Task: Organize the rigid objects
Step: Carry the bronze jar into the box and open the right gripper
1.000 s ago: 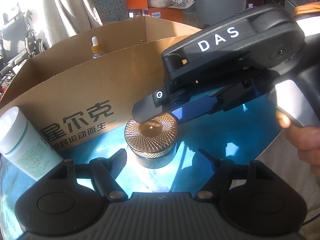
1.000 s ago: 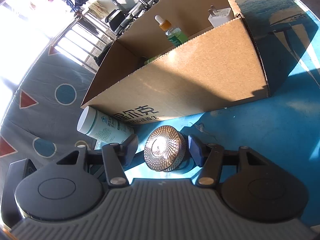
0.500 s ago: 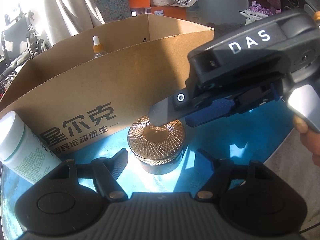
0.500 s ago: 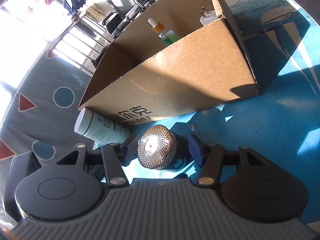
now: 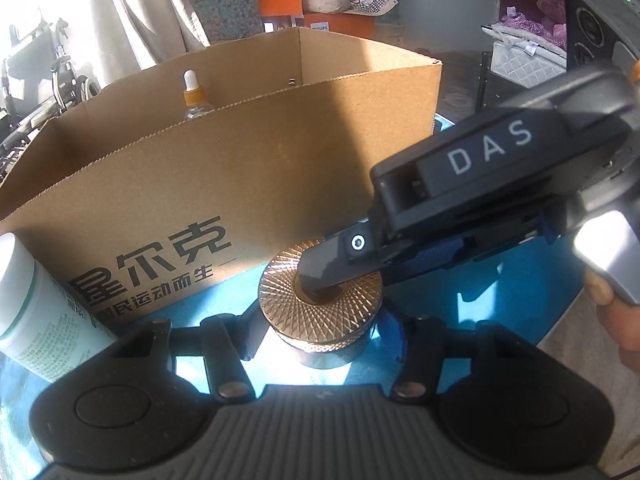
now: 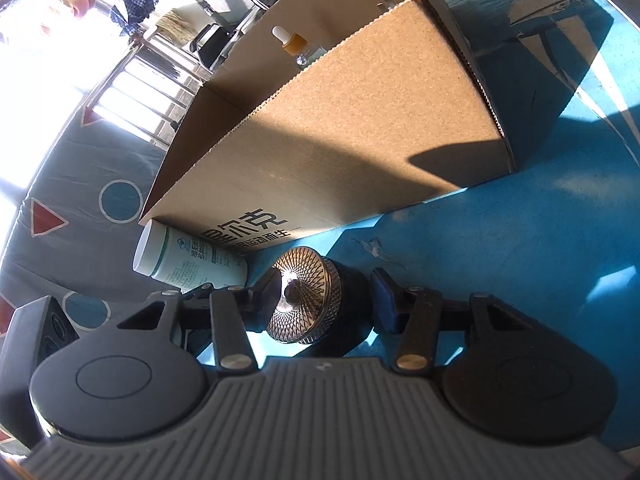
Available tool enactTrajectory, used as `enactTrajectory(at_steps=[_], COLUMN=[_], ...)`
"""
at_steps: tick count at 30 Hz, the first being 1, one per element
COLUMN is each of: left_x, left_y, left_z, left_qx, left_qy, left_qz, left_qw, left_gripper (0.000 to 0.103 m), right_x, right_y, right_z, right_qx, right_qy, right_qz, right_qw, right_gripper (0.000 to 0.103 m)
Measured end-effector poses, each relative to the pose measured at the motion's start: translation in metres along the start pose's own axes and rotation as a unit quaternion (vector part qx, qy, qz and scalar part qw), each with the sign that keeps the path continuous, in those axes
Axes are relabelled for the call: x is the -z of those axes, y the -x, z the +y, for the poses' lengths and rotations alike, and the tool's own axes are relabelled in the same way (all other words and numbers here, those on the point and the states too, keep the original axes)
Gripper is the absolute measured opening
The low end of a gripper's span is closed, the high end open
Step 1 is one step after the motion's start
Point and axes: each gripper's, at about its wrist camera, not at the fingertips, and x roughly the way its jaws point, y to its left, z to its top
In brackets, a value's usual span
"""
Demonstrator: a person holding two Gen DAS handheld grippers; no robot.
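Observation:
A round jar with a gold patterned lid (image 5: pixel 320 312) stands on the blue mat in front of an open cardboard box (image 5: pixel 240 160). My left gripper (image 5: pixel 322 332) straddles the jar; its jaws are closing, with the pads close beside the jar's two sides. My right gripper (image 6: pixel 324 296) comes in from the right, its jaws closing too. Its left finger (image 6: pixel 268 288) lies on the jar (image 6: pixel 308 304) at the lid's rim, and its right pad (image 6: pixel 382 300) stands apart from the jar. That same finger (image 5: pixel 324 276) covers the lid's centre in the left wrist view.
A white and green bottle (image 6: pixel 188 258) lies against the box's front left corner (image 5: pixel 36 308). A dropper bottle (image 5: pixel 192 96) stands inside the box (image 6: pixel 360 140). A person's hand (image 5: pixel 616 320) holds the right gripper. Blue mat lies to the right of the jar.
Both pairs of jaws have narrowed around the jar. The left gripper has edged nearer to it. The right gripper's finger now rests over the lid's middle.

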Motion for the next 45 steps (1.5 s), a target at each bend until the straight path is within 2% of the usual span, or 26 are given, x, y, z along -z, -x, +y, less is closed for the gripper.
enactTrajectory(at_steps=[11, 16, 21, 26, 30, 33, 38, 45], left_x=[0.001, -0.002, -0.011, -0.035, -0.062, -0.089, -0.121, -0.129], left_y=[0.006, 0.021, 0.056, 0.096, 0.115, 0.115, 0.085, 0.014], left_z=[0.001, 0.002, 0.000, 0.003, 0.008, 0.013, 0.031, 0.069], left_qx=[0.004, -0.001, -0.019, -0.047, -0.061, -0.061, -0.051, -0.015], left_qy=[0.014, 0.016, 0.012, 0.013, 0.016, 0.028, 0.065, 0.134], left_qz=[0.001, -0.008, -0.043, -0.090, -0.126, -0.135, -0.102, -0.012], left_qw=[0.9999, 0.9998, 0.9988, 0.9948, 0.9900, 0.9886, 0.9914, 0.9908], left_gripper=[0.058, 0.057, 0.057, 0.057, 0.057, 0.057, 0.057, 0.057], right_x=[0.003, 0.006, 0.008, -0.004, -0.029, -0.054, -0.094, -0.151], right_y=[-0.003, 0.006, 0.030, 0.057, 0.082, 0.090, 0.073, 0.006], right_z=[0.010, 0.021, 0.048, 0.083, 0.114, 0.129, 0.135, 0.103], right_qx=[0.006, 0.006, -0.006, -0.028, -0.038, -0.036, -0.014, 0.011], right_qy=[0.011, 0.023, 0.054, 0.094, 0.143, 0.170, 0.195, 0.157], right_qz=[0.000, -0.005, -0.025, -0.058, -0.090, -0.103, -0.085, 0.015], right_qw=[1.000, 1.000, 0.998, 0.994, 0.985, 0.979, 0.977, 0.988], right_gripper=[0.045, 0.045, 0.046, 0.046, 0.046, 0.046, 0.051, 0.051])
